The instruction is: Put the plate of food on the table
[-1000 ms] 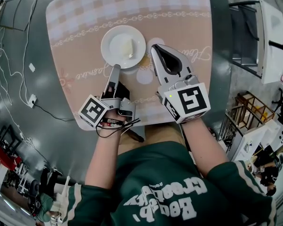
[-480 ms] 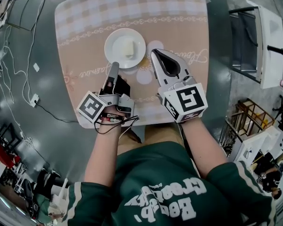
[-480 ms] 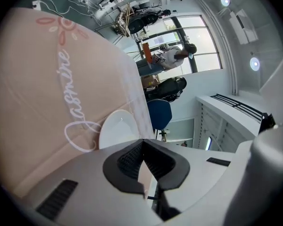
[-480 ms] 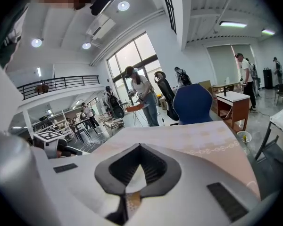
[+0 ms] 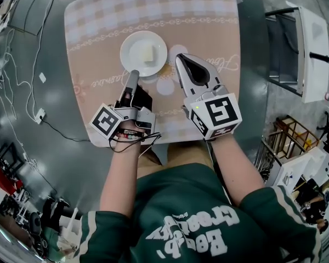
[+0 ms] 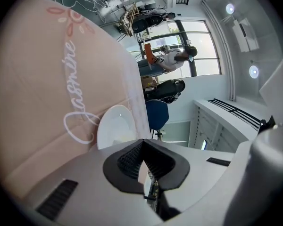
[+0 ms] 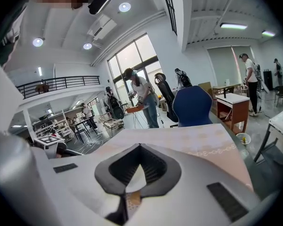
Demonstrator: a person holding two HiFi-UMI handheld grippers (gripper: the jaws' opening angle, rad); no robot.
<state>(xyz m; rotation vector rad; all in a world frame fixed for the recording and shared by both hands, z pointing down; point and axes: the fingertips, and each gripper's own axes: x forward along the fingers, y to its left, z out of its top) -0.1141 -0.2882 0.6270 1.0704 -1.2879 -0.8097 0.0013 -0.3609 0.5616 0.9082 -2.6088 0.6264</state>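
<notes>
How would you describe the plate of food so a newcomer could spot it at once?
Start at the pink checked tablecloth. Near its middle, just beyond the tip of the left gripper, sits a round white plate. Unlike the flat pale circles printed beside it, it has a raised rim and carries a pale block of food.

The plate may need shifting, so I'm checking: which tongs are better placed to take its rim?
Probably left. The left tongs point at the plate, tips at its near rim; the right tongs lie off to its side, clear of it. Both are shut and must open first.
</notes>
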